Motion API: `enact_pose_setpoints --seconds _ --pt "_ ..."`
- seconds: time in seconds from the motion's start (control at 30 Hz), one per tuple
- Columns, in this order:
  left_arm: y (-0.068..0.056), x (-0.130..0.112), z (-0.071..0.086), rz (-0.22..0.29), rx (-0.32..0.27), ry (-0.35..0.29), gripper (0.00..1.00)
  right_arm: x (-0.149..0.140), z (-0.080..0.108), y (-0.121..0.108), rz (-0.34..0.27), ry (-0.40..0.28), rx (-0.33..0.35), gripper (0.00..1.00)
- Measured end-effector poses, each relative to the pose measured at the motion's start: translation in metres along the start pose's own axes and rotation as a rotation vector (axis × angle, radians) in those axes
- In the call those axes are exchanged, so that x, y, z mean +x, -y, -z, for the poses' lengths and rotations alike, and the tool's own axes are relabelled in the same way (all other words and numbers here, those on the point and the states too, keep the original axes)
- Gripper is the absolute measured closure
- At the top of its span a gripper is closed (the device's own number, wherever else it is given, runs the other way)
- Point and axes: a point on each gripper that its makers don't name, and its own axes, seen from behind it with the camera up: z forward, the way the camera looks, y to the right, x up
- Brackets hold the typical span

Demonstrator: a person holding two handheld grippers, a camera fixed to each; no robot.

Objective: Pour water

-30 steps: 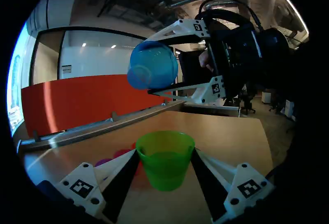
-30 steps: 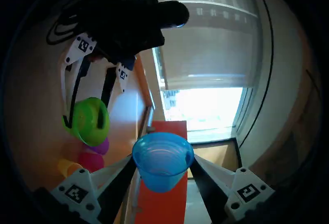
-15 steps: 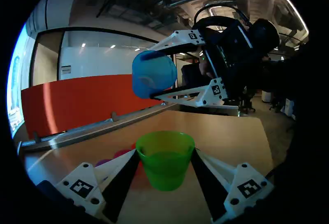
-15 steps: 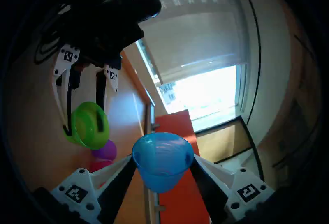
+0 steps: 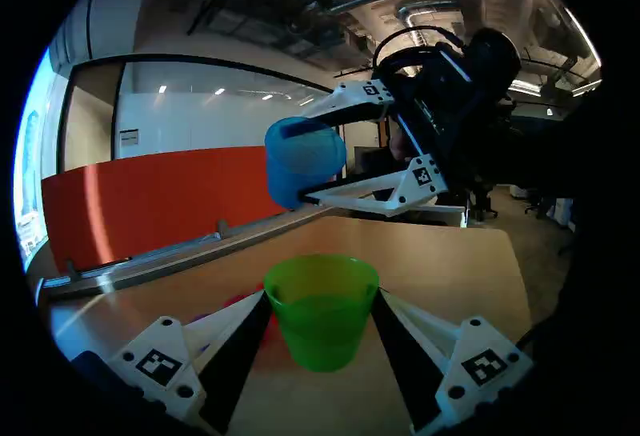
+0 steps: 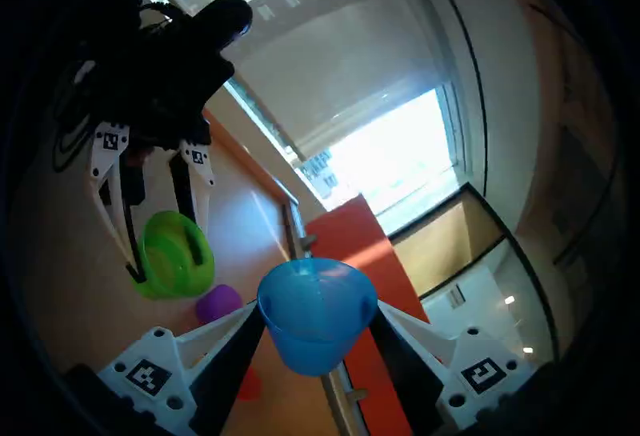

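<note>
Blue cup [image 6: 317, 316], tilted in the air above the table [image 5: 448, 264], clamped between right gripper [image 6: 318, 308] fingers [image 6: 232, 352]; green cup [image 5: 322, 312] with liquid clamped by left gripper [image 5: 322, 296] fingers [image 5: 240, 340] below; best bring lip over green rim, tip slowly, green cup steady.

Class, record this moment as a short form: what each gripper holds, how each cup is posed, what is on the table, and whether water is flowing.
Left gripper: shut on green cup; cup upright, liquid seems part way up
Right gripper: shut on blue cup; cup tilted, as the left gripper view shows
Cups' relation: blue cup above and beyond green cup, apart
Water stream: none visible
Table: wooden; purple cup on it near green cup
Backdrop: red partition
</note>
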Motion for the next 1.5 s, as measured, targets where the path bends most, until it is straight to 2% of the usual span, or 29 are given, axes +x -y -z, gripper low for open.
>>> enact_pose_setpoints --seconds 0.27,0.83,1.23,1.5 --pt "-0.001 0.002 0.001 -0.005 0.000 0.001 0.15 -0.002 0.005 0.005 -0.192 -0.009 0.010 0.10" --pt "0.001 0.005 0.005 -0.007 0.002 0.006 0.15 -0.007 0.015 0.027 -0.554 -0.013 0.054 0.10" --pt "0.000 0.007 0.008 0.005 -0.003 0.008 0.15 -0.006 0.021 0.045 -0.752 0.000 0.110 0.10" --pt "0.001 0.004 0.011 0.002 -0.004 0.027 0.15 -0.013 0.024 0.054 -0.826 0.032 0.138 0.10"
